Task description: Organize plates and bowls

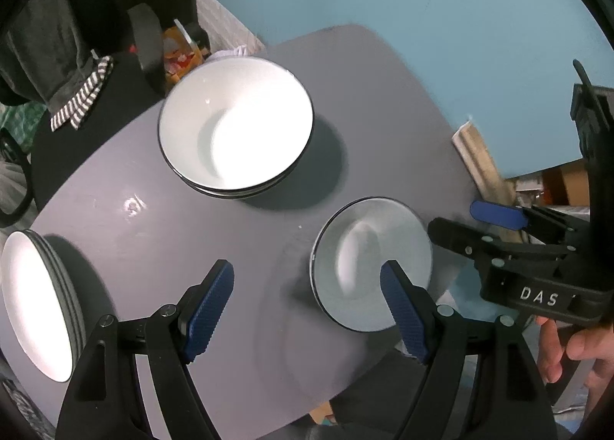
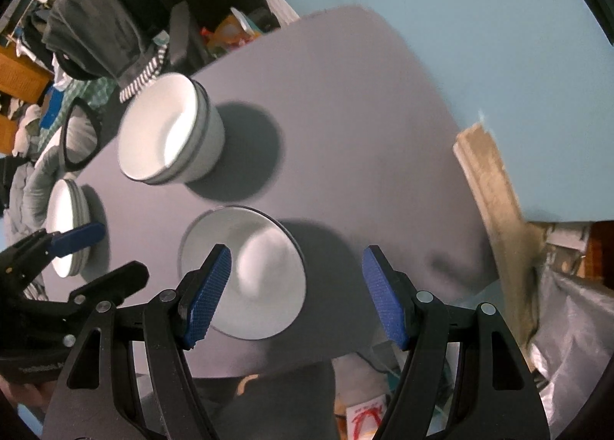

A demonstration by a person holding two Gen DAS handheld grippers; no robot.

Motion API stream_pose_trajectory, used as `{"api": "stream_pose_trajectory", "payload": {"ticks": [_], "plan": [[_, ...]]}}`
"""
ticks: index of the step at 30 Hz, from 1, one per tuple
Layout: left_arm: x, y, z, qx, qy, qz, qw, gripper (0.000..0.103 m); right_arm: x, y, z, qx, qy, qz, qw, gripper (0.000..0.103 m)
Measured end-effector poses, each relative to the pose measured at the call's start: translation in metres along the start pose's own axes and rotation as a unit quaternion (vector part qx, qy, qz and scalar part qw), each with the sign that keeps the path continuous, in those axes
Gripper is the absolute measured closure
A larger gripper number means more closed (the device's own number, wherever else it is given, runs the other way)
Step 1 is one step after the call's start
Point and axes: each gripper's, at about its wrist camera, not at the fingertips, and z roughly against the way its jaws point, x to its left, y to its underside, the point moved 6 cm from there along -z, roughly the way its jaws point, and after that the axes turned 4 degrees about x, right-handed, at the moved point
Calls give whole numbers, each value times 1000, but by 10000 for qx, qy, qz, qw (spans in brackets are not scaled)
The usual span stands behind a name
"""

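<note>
1. A grey table (image 1: 238, 233) holds three groups of white, dark-rimmed dishes.
2. One stack of nested bowls (image 1: 236, 125) stands toward the far side; at least two rims show.
3. One stack of plates (image 1: 36, 302) sits at the table's left edge; the exact count is unclear.
4. One single small plate (image 1: 370, 263) lies near the front edge, apart from both stacks.
5. Two grippers hang above the table. The left gripper (image 1: 307, 309) is spread wide and empty, one blue pad overlapping the single plate in view.
6. The right gripper (image 2: 297, 294) is likewise wide apart, holding nothing.
</note>
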Motion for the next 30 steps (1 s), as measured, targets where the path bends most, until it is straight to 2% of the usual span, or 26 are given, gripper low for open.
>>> {"api": "stream_pose_trajectory", "payload": {"ticks": [9, 21, 24, 27, 30], "plan": [[0, 5, -38, 212, -52, 14, 9998, 23, -11, 11, -35, 175, 39, 61, 9998, 33], [3, 8, -68, 424, 64, 248, 9988, 23, -16, 19, -53, 225, -105, 29, 9997, 33], [6, 8, -74, 522, 91, 342, 9980, 28, -19, 21, -57, 256, -130, -11, 9996, 33], [9, 8, -78, 628, 116, 408, 9971, 38, -17, 21, -60, 308, -158, -22, 9994, 33], [10, 8, -80, 657, 161, 444, 9967, 43, -16, 20, -58, 257, -114, 39, 9996, 46]]}}
